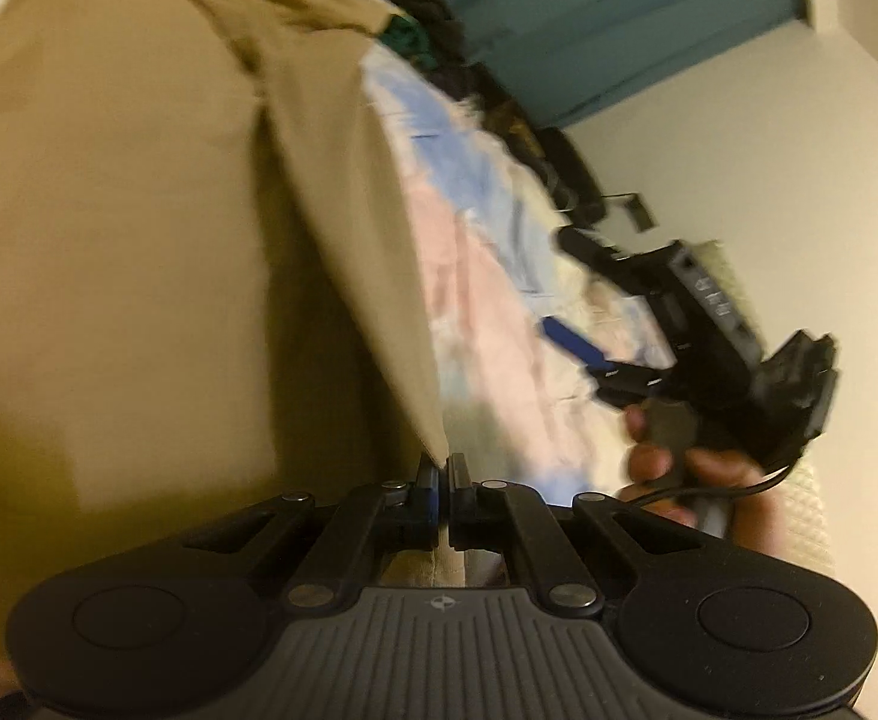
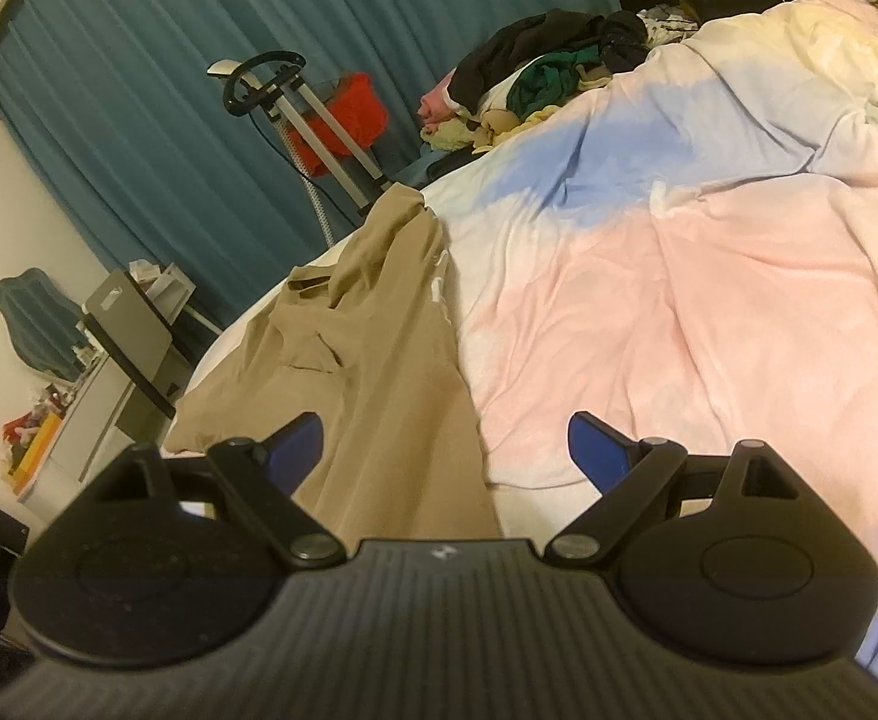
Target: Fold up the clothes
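Observation:
A tan garment [image 1: 139, 228] fills the left of the blurred, tilted left wrist view. My left gripper [image 1: 444, 468] is shut on a corner of its edge. In the right wrist view the same tan garment [image 2: 373, 354] lies crumpled along the left side of the bed, running under and past the near left finger. My right gripper [image 2: 445, 450] hovers above it, open, with nothing between its blue pads [image 2: 298, 450]. The left wrist view also shows the right gripper [image 1: 565, 294], held in a hand [image 1: 679, 468] over the bedspread.
A pink, blue and white bedspread [image 2: 679, 300] covers the bed. A pile of dark and green clothes [image 2: 559, 72] lies at its far edge. Teal curtains [image 2: 169, 90] hang behind. A garment steamer stand [image 2: 295, 114] and a small grey cabinet [image 2: 133, 348] stand left of the bed.

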